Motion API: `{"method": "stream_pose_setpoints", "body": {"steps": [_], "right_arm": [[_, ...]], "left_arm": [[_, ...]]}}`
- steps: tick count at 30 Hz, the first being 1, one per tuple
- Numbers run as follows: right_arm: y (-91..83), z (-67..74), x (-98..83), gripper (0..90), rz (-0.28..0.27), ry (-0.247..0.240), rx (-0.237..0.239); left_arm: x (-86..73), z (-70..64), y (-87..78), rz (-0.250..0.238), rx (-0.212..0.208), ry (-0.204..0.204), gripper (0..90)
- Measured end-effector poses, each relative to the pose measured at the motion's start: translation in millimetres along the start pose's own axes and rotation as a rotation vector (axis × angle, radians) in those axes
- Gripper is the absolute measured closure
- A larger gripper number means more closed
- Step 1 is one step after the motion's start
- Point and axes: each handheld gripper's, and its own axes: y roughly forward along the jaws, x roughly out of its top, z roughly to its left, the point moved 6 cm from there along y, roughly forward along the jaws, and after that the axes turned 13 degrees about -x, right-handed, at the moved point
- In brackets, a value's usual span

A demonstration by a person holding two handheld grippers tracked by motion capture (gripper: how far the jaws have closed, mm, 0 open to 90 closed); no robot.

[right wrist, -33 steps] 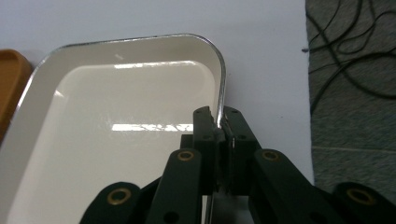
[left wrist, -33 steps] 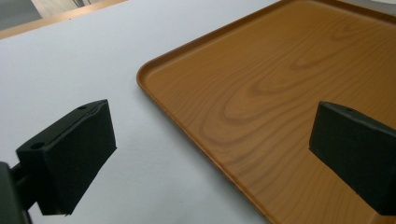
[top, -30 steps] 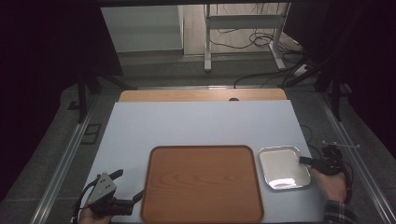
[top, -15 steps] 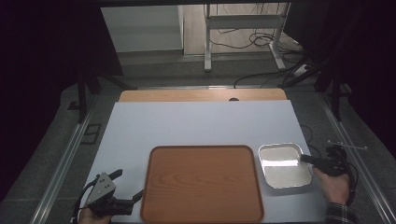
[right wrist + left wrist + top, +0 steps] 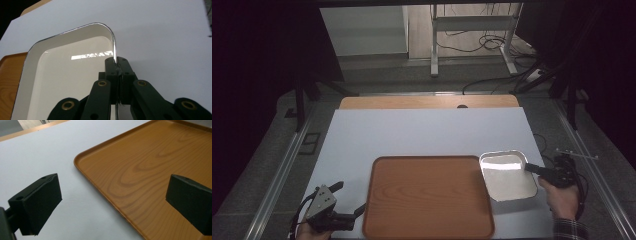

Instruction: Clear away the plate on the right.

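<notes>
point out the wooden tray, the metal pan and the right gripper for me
wooden tray (image 5: 427, 197), high view, middle of its bare wood floor
metal pan (image 5: 507, 177), high view, middle of its shiny floor
right gripper (image 5: 116, 65), right gripper view, between the tips of its jaws, shut on the pan's rim

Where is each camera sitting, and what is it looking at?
High view: above the person's side, looking forward and down at the wooden tray, the metal pan, both hands and both tongs.
Left gripper view: on the left tongs, looking past open black jaws at the tray's corner.
Right gripper view: on the right tongs, jaws clamped on the pan's rim.
Shared: all three show the wooden tray and the white table.
</notes>
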Motion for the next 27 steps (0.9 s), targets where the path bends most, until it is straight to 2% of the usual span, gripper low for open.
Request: {"method": "stream_pose_setpoints", "body": {"steps": [14, 16, 20, 21, 24, 25, 27], "right_arm": [[8.6, 37.9, -4.4, 88.2, 0.025, -0.039, 0.064], [11.5, 47.8, -5.6, 88.2, 0.033, -0.049, 0.078], [15.6, 57.7, -7.5, 88.2, 0.044, -0.055, 0.093], [19.9, 65.4, -10.2, 88.2, 0.057, -0.055, 0.101], [24.7, 75.9, -13.1, 88.2, 0.073, -0.071, 0.104], [24.7, 75.9, -13.1, 88.2, 0.073, -0.071, 0.104], [30.1, 88.1, -15.1, 88.2, 0.083, -0.083, 0.116]], "left_arm": [[0.0, 0.1, 0.5, 0.003, 0.001, 0.001, 0.1], [0.1, 0.3, 0.7, 0.005, 0.002, 0.002, 0.1], [0.2, 0.3, 1.0, 0.006, 0.003, 0.002, 0.1], [0.2, 0.2, 1.3, 0.007, 0.003, 0.001, 0.1], [0.2, 0.3, 1.4, 0.007, 0.003, 0.000, 0.1], [0.2, 0.3, 1.4, 0.007, 0.003, 0.000, 0.1], [0.2, 0.2, 1.7, 0.008, 0.002, 0.000, 0.1]]}}
